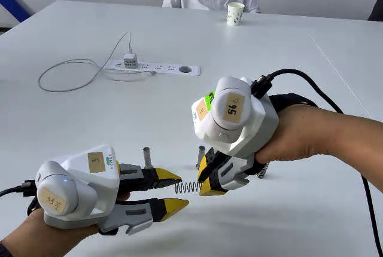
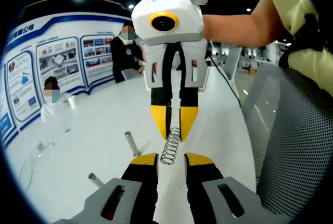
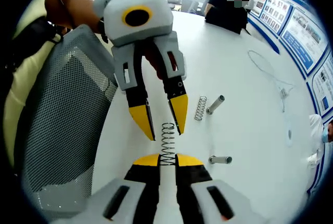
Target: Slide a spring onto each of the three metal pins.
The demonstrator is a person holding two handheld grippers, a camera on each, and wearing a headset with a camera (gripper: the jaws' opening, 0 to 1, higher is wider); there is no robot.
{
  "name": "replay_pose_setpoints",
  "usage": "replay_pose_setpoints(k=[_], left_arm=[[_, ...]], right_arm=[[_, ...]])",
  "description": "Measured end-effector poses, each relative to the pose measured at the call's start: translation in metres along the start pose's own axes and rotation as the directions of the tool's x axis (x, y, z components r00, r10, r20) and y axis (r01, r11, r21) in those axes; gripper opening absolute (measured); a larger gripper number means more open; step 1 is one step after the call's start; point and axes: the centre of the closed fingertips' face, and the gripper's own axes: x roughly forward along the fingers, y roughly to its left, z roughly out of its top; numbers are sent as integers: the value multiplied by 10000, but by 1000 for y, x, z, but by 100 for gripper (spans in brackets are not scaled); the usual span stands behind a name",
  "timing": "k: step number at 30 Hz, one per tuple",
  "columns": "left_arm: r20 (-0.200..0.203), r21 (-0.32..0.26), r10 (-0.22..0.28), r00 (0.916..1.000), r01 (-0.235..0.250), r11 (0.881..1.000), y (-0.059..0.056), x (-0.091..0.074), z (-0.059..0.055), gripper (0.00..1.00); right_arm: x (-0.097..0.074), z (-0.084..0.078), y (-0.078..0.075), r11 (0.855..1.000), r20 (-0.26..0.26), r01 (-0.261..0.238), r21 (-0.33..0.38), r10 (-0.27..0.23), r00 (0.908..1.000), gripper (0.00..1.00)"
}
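Metal spring [image 3: 167,140] pinched in your right gripper [image 3: 167,160]; left gripper [image 2: 170,157] gapes around it. Right gripper view adds another spring [image 3: 200,108], two o'clock.

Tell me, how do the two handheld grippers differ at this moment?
The left gripper has its jaws apart, while the right gripper is shut on one end of a spring. The left gripper lies low and roughly level; the right gripper is held higher and tilts downward. Both have white bodies and yellow-tipped black jaws, and they face each other.
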Motion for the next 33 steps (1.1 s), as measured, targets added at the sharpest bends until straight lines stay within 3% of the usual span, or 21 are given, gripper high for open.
replay_pose_setpoints(k=[13, 24, 33], left_arm=[[15, 233, -158, 9999, 158, 9996, -5, 1, 1, 12], [31, 329, -378, 9993, 377, 9987, -10, 3, 2, 10], [342, 172, -441, 9984, 435, 9989, -10, 2, 10, 10]], right_arm=[[0, -1, 6, 9993, -35, -127, -347, 126, 9999, 12], [1, -4, 7, 9998, -25, -198, -90, 198, 9998, 13], [4, -10, 6, 9996, -31, -257, 133, 257, 9997, 15]])
